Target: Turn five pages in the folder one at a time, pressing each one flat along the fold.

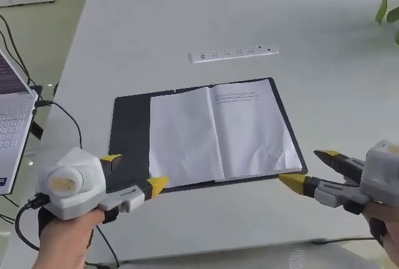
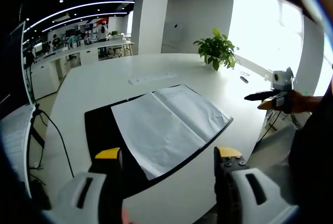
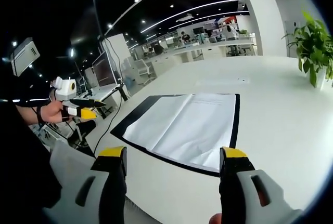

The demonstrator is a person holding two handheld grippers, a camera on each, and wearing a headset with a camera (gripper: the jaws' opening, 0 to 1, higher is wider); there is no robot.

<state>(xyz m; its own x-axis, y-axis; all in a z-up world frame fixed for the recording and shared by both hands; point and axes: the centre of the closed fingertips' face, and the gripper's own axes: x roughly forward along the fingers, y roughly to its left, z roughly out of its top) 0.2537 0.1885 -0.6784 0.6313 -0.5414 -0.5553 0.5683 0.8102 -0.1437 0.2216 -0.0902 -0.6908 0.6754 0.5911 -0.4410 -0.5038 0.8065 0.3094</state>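
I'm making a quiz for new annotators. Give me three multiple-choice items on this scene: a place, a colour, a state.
1. The power strip lies: A on the folder; B on the table beyond the folder; C under the folder.
2. The folder's cover is: A red; B white; C black.
3. The left gripper and right gripper are: A both open, holding nothing; B both shut on a page; C one open, one shut.
Answers: 1 B, it lies past the folder's far edge. 2 C, black frames the white pages. 3 A, each gripper view shows spread jaws with nothing between.
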